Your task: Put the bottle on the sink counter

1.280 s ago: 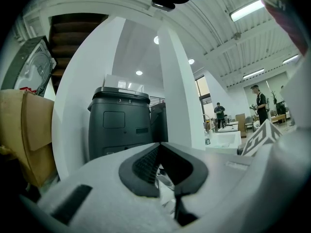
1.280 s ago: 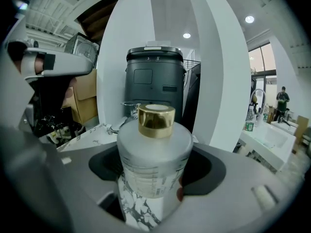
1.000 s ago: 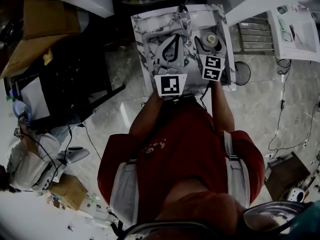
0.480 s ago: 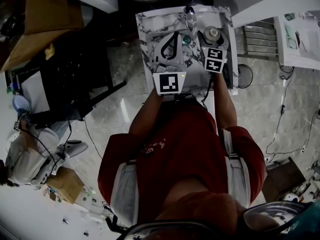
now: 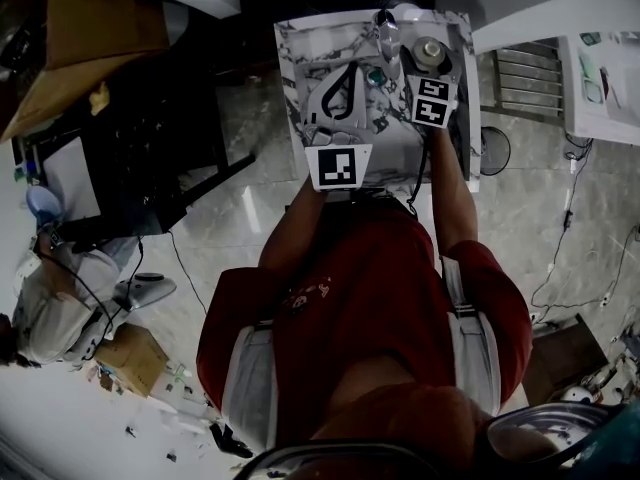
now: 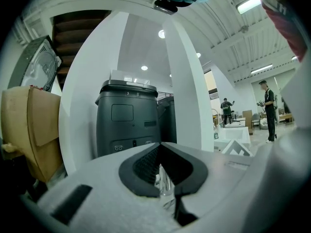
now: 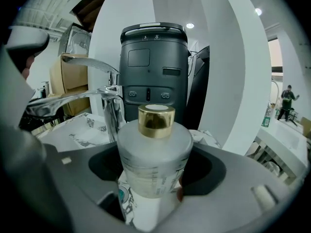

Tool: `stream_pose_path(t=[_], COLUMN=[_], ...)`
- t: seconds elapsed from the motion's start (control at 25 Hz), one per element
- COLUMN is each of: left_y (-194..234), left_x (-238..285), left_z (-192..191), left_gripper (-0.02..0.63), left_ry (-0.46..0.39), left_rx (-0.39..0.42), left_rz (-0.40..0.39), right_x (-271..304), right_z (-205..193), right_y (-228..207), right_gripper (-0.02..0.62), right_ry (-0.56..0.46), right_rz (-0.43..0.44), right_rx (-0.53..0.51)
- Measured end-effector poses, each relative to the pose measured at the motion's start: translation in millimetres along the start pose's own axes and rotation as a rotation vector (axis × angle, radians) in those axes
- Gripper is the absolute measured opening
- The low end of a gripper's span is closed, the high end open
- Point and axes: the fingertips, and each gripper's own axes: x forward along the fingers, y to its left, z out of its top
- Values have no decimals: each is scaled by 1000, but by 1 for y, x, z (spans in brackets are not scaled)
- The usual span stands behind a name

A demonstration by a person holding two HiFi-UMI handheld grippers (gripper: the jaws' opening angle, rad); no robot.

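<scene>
A frosted bottle (image 7: 154, 159) with a gold cap (image 7: 156, 121) stands upright between the jaws of my right gripper (image 7: 155, 181), which is shut on its body. In the head view the bottle (image 5: 432, 52) hangs over the back right of the marble sink counter (image 5: 296, 60), just right of the chrome faucet (image 5: 385, 34). The faucet (image 7: 99, 98) shows left of the bottle in the right gripper view. My left gripper (image 5: 340, 96) hovers over the basin with its tips together and nothing held. In its own view the left gripper (image 6: 165, 188) has its jaws meeting.
A dark grey bin (image 7: 153, 67) stands behind the sink against a white pillar (image 7: 228, 81). Cardboard boxes (image 5: 90, 38) and a black chair (image 5: 140, 158) are to the left. A metal grille (image 5: 520, 73) is on the right. A person (image 5: 50, 318) sits on the floor at lower left.
My right gripper has carried the bottle farther back over the counter, up beside the faucet. The left gripper has stayed over the basin.
</scene>
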Motion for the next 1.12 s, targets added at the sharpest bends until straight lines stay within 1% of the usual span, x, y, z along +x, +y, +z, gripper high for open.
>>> stream_pose_path(t=[0.12,0.44,0.6,0.76,0.92,1.04,1.12], left_y=[-2,-8,-9,-10,-12,-13,-12], left_x=[-1,2,4,8,9,9,10], left_z=[-4,-9,-11,-12,-13,-14,-15], left_gripper=[3,3,3,3,3,3,3], left_ry=[16,40,44,43,44,52,49], left_rx=[28,50,31,37,24,62,59], left_rz=[-9,-25,-25,-28,-25,-38,-35], right_x=[10,29,35,41,44,47,49], right_z=[-1,-3,-8,-15,-16,-17,-17], right_y=[-1,-6,-7,-9,-12,-12,-13], right_gripper=[342,342,342,342,342,341,341], right_ry=[8,22,32,44,41,40,37], right_rz=[7,8,6,3,-3,-8,-13], right_rx=[-12,-15,-7,28,23,22,19])
